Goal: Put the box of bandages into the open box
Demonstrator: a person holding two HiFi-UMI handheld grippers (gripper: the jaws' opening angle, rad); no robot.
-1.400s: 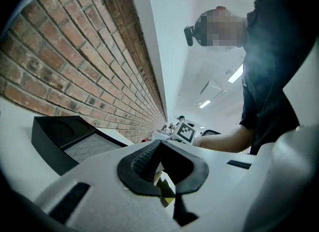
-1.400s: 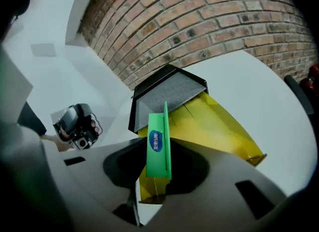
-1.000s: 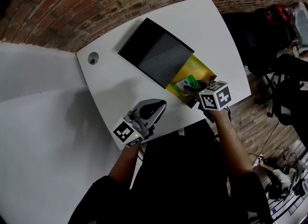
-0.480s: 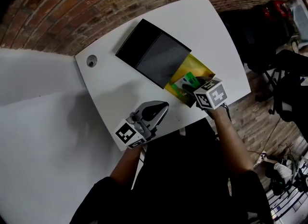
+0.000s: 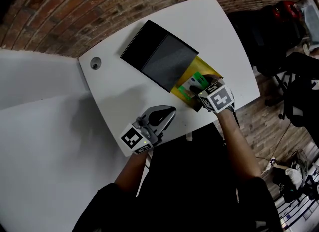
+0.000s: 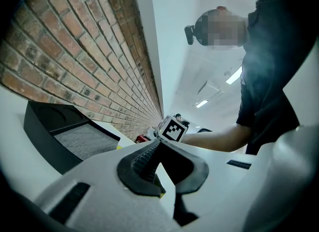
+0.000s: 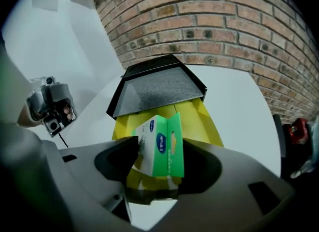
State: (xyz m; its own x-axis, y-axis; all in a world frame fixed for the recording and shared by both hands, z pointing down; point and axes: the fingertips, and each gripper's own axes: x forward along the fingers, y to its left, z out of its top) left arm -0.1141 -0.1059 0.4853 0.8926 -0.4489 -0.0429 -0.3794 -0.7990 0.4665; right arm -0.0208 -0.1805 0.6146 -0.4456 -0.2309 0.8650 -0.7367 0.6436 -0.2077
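The bandage box (image 7: 162, 146), green and white, hangs tilted between the jaws of my right gripper (image 7: 160, 149), directly over the open yellow box (image 7: 207, 121). These jaws have just been opening; they stand apart from the box's sides and no longer press it. From the head view the bandage box (image 5: 196, 82) shows inside the yellow box (image 5: 202, 69), with the right gripper (image 5: 202, 88) pointing steeply down at it. My left gripper (image 5: 171, 111) rests level on the table, jaws together, nothing in it. In its own view the left gripper (image 6: 158, 144) faces the right gripper's marker cube (image 6: 173, 128).
A black lid with a grey foam lining (image 5: 159, 56) lies against the yellow box's far side. The white table (image 5: 124, 91) has a cable hole (image 5: 95, 63) near its left corner. Brick wall stands behind; dark bags and chairs (image 5: 279, 31) stand past the right edge.
The right gripper rolled a little and its jaws widened. The bandage box has tipped further down into the yellow box. The left gripper stayed put.
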